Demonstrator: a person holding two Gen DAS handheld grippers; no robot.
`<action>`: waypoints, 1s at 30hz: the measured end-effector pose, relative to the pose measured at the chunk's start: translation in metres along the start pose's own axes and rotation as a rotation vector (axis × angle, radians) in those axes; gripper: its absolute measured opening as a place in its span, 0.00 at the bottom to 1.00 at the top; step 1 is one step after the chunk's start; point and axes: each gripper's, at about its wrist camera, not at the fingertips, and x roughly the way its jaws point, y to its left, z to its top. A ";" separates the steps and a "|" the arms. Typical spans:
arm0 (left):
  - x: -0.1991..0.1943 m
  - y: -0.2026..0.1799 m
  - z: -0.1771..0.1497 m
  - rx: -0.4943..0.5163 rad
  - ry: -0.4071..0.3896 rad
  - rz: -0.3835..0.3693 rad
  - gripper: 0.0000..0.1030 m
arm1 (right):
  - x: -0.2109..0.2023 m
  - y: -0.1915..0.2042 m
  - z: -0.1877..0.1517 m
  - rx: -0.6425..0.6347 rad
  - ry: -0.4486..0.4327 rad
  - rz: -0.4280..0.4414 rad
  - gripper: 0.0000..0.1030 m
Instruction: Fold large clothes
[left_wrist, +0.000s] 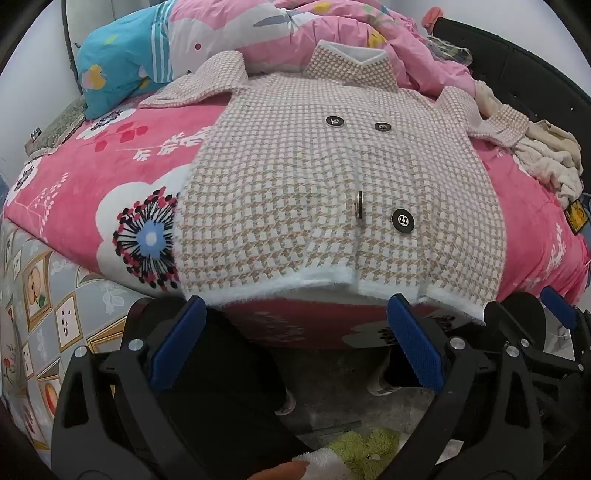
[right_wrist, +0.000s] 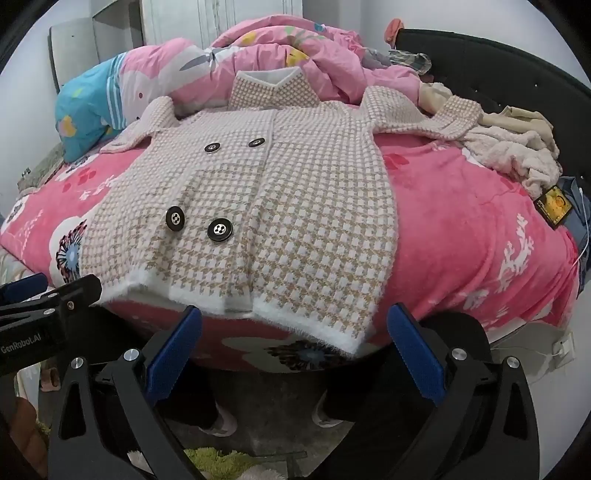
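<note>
The bed (left_wrist: 110, 155) carries the coat (left_wrist: 332, 184) spread flat, front up, hem at six o'clock overhanging the edge, likely so both corners can be reached. No containers show. The left gripper (left_wrist: 295, 347) and right gripper (right_wrist: 291, 354) hang below, jaws wide, empty.

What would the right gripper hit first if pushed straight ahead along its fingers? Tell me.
Probably the fuzzy white hem of the beige-and-white houndstooth knit coat, where it overhangs the pink floral blanket. The right gripper is open and empty just short of it; depth is unclear.
</note>
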 end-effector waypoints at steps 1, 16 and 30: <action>0.000 0.000 0.000 0.000 0.000 0.000 0.92 | -0.001 0.000 0.000 -0.001 0.000 0.000 0.95; 0.000 0.000 0.000 0.001 0.000 0.000 0.92 | 0.008 0.000 -0.002 0.000 -0.007 -0.011 0.95; -0.002 -0.002 0.002 0.000 -0.005 0.001 0.92 | 0.008 0.003 0.001 -0.006 -0.015 -0.018 0.95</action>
